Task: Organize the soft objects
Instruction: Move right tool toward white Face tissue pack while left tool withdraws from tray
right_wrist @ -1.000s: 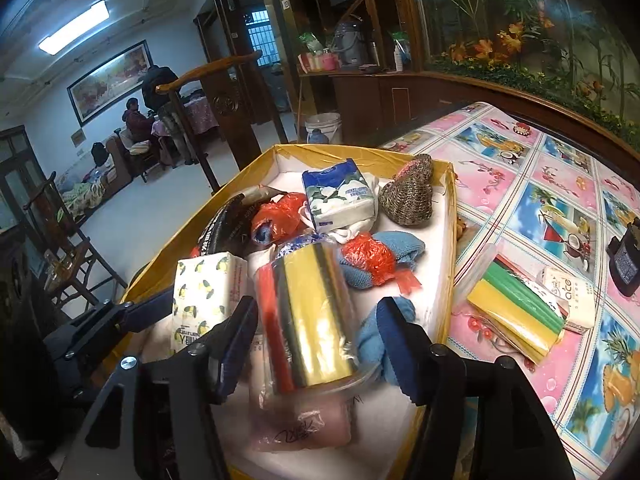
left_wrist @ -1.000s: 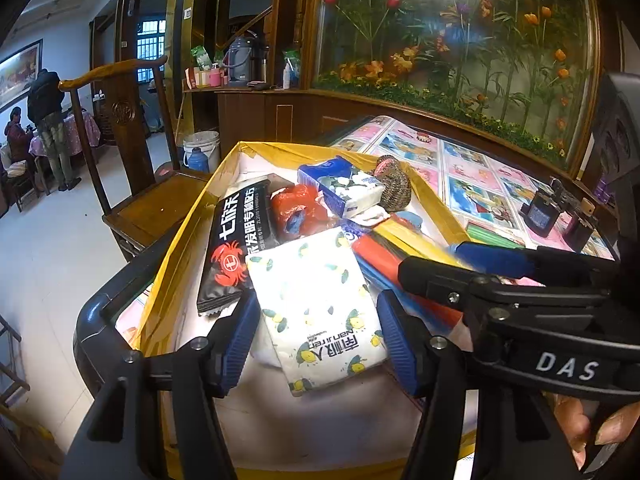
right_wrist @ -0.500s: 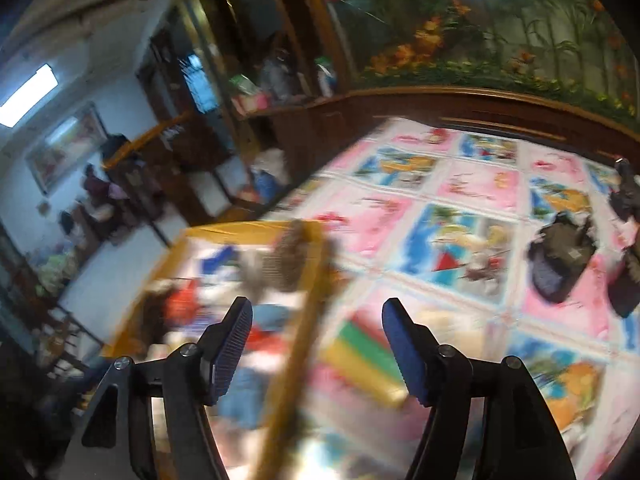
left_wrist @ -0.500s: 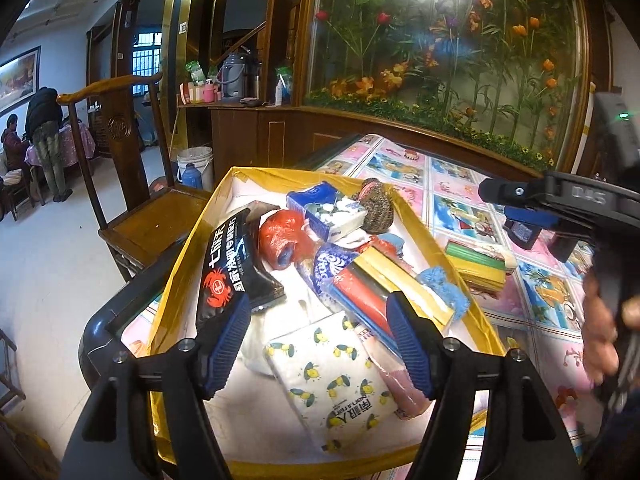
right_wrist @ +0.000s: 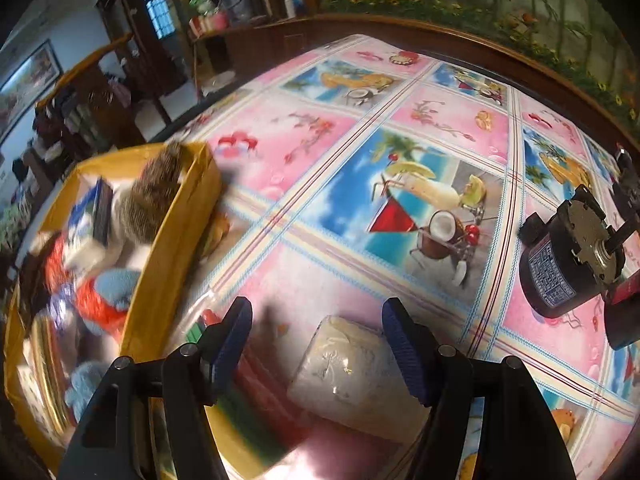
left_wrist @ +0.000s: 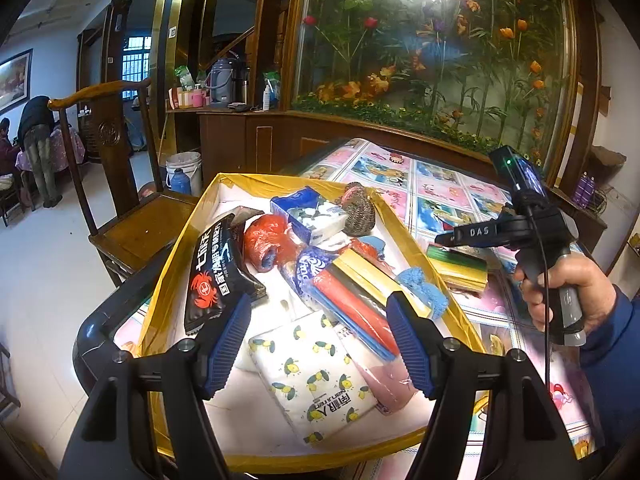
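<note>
A yellow box holds several soft packs. A lemon-print tissue pack lies at its near end. My left gripper hovers open just above that pack and touches nothing. Beside the pack lies a striped cloth pack. My right gripper is out over the table, right of the box, and is also open. A white tissue pack lies on the cloth below the gap between its fingers, untouched. A green, red and yellow cloth pack lies blurred to that pack's left.
A black crab-print bag, a red net bundle, a blue tissue pack and a steel scourer fill the box. A black motor stands on the patterned tablecloth. A wooden chair stands left of the table.
My left gripper widened and drew back, leaving the lemon pack in the box. My right gripper left the striped pack in the box and swung right, out over the table.
</note>
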Available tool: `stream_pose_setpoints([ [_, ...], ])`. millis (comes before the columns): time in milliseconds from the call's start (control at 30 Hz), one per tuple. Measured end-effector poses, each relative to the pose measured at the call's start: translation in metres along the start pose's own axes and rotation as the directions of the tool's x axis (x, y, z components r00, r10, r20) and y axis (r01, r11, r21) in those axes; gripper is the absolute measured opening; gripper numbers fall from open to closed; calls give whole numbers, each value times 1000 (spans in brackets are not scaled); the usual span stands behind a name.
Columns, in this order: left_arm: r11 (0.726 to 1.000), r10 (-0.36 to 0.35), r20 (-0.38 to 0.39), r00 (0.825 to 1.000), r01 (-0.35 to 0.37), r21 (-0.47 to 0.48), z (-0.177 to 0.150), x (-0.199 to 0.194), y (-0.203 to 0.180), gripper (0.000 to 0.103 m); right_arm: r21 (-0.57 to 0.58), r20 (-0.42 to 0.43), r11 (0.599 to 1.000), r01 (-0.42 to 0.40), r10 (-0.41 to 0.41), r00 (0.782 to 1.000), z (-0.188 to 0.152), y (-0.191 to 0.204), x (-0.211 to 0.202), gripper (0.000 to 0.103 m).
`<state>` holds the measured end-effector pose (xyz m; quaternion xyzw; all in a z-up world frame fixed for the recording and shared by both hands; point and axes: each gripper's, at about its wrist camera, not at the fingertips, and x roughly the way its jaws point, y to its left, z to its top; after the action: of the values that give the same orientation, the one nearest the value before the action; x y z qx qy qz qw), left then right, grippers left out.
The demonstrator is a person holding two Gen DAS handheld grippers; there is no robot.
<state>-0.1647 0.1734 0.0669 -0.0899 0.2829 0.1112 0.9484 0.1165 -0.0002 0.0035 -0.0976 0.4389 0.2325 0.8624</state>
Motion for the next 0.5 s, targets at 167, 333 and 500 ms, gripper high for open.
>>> stream_pose_setpoints([
  [167,1000,-7,-4,1000,7,-4,0,1,-1,70,-83,-39,994,64,-68,997,-38,7,-15,71],
  [333,1000,-18,-6,1000,18,10,0,-1,-8,70,-78,-66,996,45,-50,997,-90,-4,-50,71],
  [500,998,-48,-22,999,49,32,-1,0,-22,70,-45,5,998,-31,32,999,-122,-22,-85,71],
])
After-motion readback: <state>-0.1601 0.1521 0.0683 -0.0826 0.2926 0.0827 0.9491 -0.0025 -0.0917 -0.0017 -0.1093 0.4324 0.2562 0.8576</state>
